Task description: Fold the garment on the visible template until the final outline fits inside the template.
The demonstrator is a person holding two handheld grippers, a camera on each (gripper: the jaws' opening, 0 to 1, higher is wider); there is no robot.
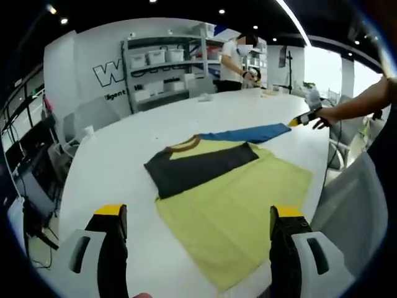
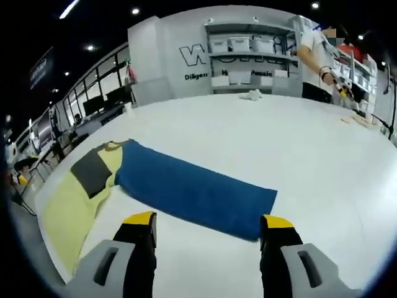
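**Two open claws over a half-spread shirt**

Both claws stand with their jaws apart and grip nothing. In the left gripper view the left claw (image 1: 200, 217) hangs above the near edge of the white table (image 1: 118, 149), its yellow-tipped jaws framing the garment (image 1: 239, 205). That garment is a yellow-green shirt with a dark panel (image 1: 198, 164) folded across its chest and a brown collar band toward the far side; it lies flat on the table, its hem reaching close to the near edge. Beyond the collar a blue piece (image 1: 248, 133), whether sleeve or template cannot be told, stretches toward the table's right edge, where the right claw (image 1: 302, 119) shows in a person's hand (image 1: 325, 116).

In the right gripper view the right claw (image 2: 208, 222) hovers just above the end of the blue piece (image 2: 192, 189), which runs diagonally across the table (image 2: 298, 143) to meet the shirt (image 2: 74, 195) near the left edge. Shelving with storage bins (image 2: 248, 56) lines the far wall, and a person (image 2: 316, 62) stands beside it.
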